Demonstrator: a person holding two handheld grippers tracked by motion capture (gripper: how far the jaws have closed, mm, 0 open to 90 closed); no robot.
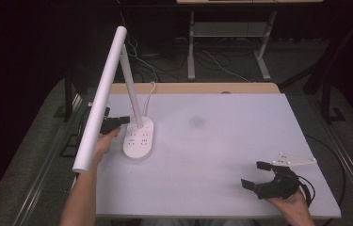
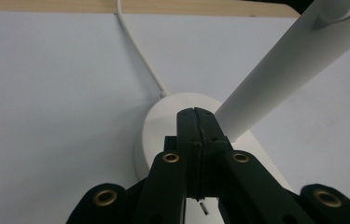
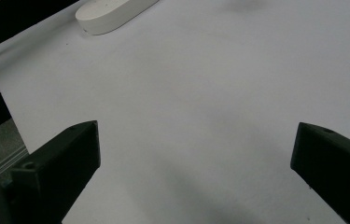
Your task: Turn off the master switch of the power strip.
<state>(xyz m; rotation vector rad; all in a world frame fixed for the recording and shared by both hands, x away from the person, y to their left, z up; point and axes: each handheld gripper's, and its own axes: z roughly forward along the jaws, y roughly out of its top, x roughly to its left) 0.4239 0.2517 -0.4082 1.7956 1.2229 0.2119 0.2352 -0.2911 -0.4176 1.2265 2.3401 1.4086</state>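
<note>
One white desk lamp (image 1: 139, 139) stands by the left gripper's (image 1: 121, 120) pressed-together fingers; the right gripper's (image 1: 257, 174) fingers gape wide.

Lamp bar (image 1: 100, 101) hides part of the left gripper (image 1: 114, 123) at 9 o'clock. Markings on the lamp base (image 1: 139, 139) are too small to read.

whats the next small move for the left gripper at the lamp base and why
Probably ease the left gripper down onto the lamp base. Its jaws are shut, their tip poised over the base beside the lamp's stem, which suits pressing a button, though none is clearly visible. The right gripper rests open, far off.
</note>
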